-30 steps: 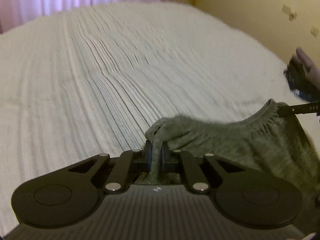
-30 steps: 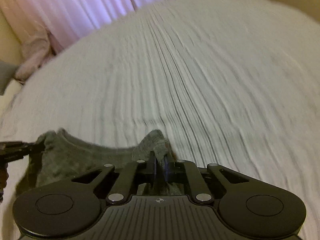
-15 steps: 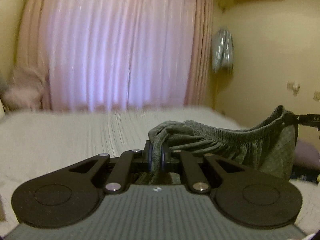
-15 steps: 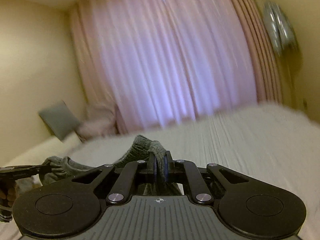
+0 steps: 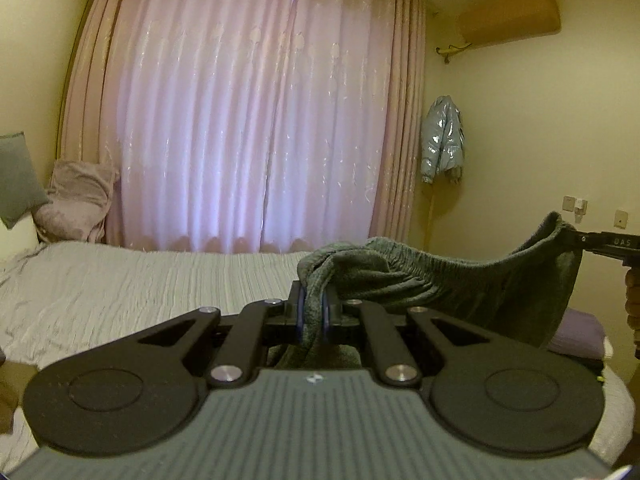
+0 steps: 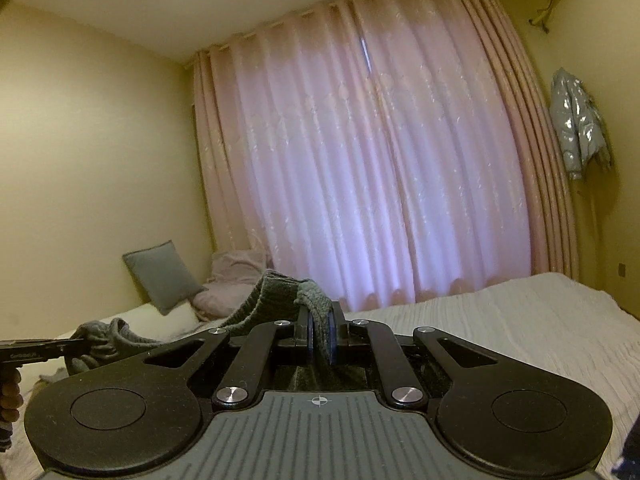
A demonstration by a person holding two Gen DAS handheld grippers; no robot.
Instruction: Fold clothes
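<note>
Up came both grippers since the earlier frames, and the view swung from the bed's surface to the curtain (image 5: 248,120) and the far wall. Left gripper (image 5: 313,312) was clamped tight on a bunched end of the grey garment (image 5: 460,284), cloth squeezed between its jaws and hanging down behind them. Right gripper (image 6: 320,334) was pinched just as tight on the other end, a fold of the knit draped over its jaws. Between the two, the elastic waistband sagged in a shallow curve in the air above the bed (image 5: 120,292), the rest of the fabric dropping out of sight below. It looked soft, light and floppy, with no stiffness at all, so it would likely follow wherever the corners went and crumple if lowered carelessly. The gathered waistband seemed the best place to hold, thick enough not to slip. Keeping the two ends well apart and level would probably keep it flat. A shiny jacket (image 5: 442,140) hung in the corner, clear of everything.
</note>
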